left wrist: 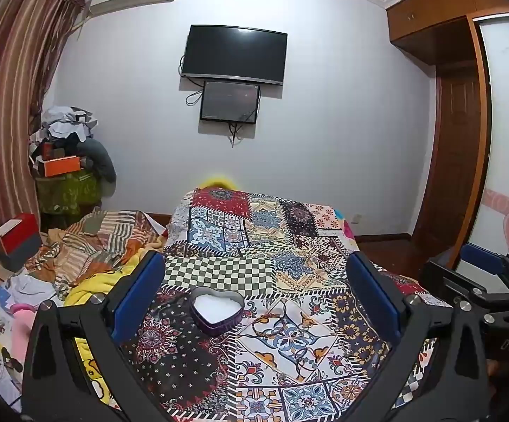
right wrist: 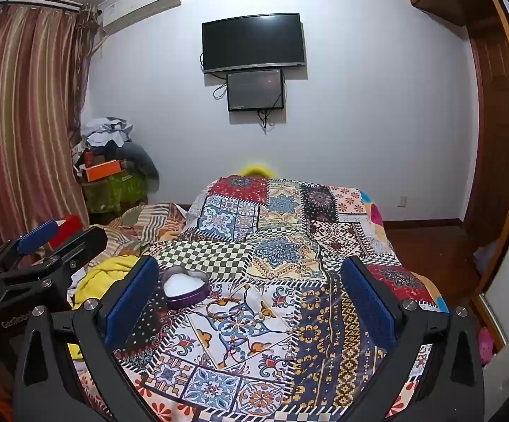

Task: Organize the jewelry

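Observation:
A purple heart-shaped tin (left wrist: 216, 311) with white lining stands open on the patchwork bedspread (left wrist: 265, 253). It also shows in the right wrist view (right wrist: 184, 287). A thin bracelet (left wrist: 270, 327) lies on the cloth just right of the tin, also visible in the right wrist view (right wrist: 227, 308). A dark cord or necklace (right wrist: 231, 346) lies nearer on the cloth. My left gripper (left wrist: 254, 302) is open and empty, above the tin and bracelet. My right gripper (right wrist: 251, 302) is open and empty, with the bracelet between its fingers and the tin by the left finger (right wrist: 131, 302).
Rumpled striped bedding (left wrist: 103, 242) and a yellow blanket (left wrist: 82, 293) lie left of the spread. A red box (left wrist: 17, 241) and a cluttered pile (left wrist: 68, 161) stand by the curtain. A TV (left wrist: 233, 54) hangs on the far wall. A wooden wardrobe (left wrist: 458, 140) stands at right.

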### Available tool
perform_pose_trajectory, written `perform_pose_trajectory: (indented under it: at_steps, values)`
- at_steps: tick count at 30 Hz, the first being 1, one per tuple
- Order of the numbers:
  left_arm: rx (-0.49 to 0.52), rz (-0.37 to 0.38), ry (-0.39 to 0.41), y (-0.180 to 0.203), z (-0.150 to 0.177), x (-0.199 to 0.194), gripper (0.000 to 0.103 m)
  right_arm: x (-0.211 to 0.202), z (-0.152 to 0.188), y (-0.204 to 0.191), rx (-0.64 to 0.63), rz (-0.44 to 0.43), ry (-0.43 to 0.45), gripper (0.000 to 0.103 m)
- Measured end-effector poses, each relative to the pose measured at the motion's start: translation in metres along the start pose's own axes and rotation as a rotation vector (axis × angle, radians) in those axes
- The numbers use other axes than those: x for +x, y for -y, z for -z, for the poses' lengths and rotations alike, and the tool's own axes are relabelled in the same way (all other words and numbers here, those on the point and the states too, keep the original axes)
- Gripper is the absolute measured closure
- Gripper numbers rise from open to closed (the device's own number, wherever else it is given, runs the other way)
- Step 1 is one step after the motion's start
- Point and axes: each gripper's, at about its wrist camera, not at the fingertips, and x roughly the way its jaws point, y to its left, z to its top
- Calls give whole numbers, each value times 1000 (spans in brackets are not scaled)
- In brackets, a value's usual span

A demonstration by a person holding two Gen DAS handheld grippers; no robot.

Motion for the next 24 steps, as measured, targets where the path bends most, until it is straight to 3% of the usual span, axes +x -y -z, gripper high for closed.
perform_pose_trajectory:
  at_steps: [24]
  values:
    - [9,7,-4,4,1,1,0,2,2,1,3,-2,-2,0]
